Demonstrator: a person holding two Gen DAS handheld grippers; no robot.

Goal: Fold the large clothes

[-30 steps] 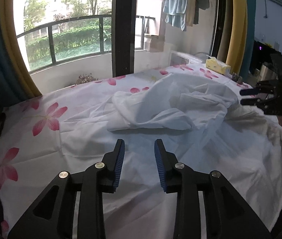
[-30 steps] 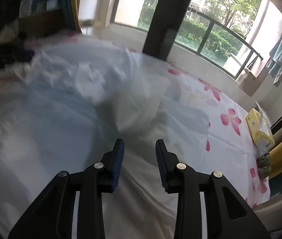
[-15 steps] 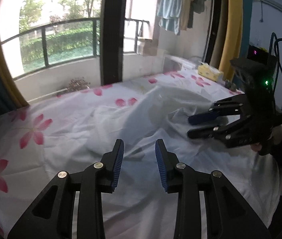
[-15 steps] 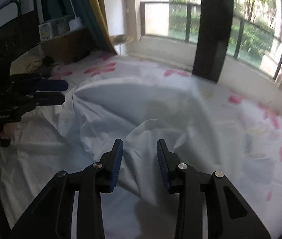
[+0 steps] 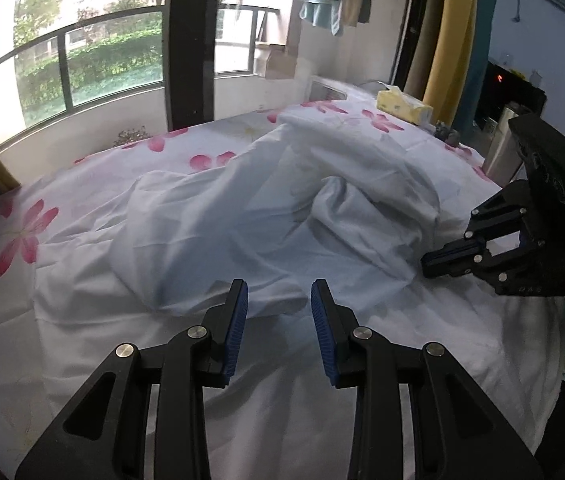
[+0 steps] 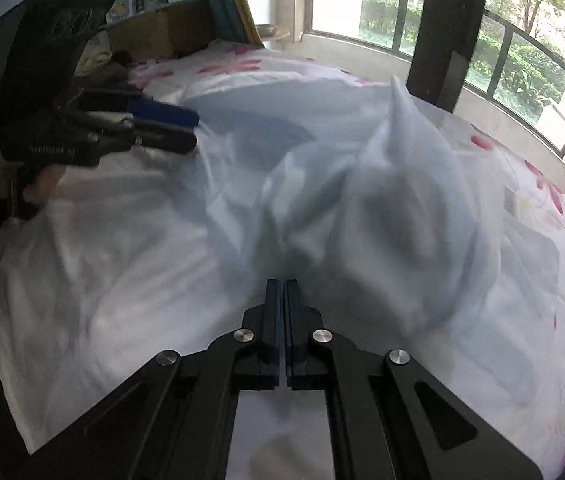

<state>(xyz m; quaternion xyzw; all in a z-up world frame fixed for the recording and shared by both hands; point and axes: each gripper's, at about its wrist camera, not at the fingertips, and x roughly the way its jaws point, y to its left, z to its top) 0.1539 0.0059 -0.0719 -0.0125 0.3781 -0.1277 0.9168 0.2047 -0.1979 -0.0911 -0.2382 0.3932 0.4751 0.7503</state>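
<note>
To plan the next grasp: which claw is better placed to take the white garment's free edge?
Probably left: the left claw is open, the white garment just ahead. The right claw has just closed on its cloth.

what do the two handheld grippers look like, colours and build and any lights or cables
Both are black linkage frames with silver rivets and ribbed blue pads. The left gripper shows this up close. The right gripper carries a black camera block with a green light and dark cables behind it. White lettering, unreadable, marks the left gripper's body in the right wrist view.
</note>
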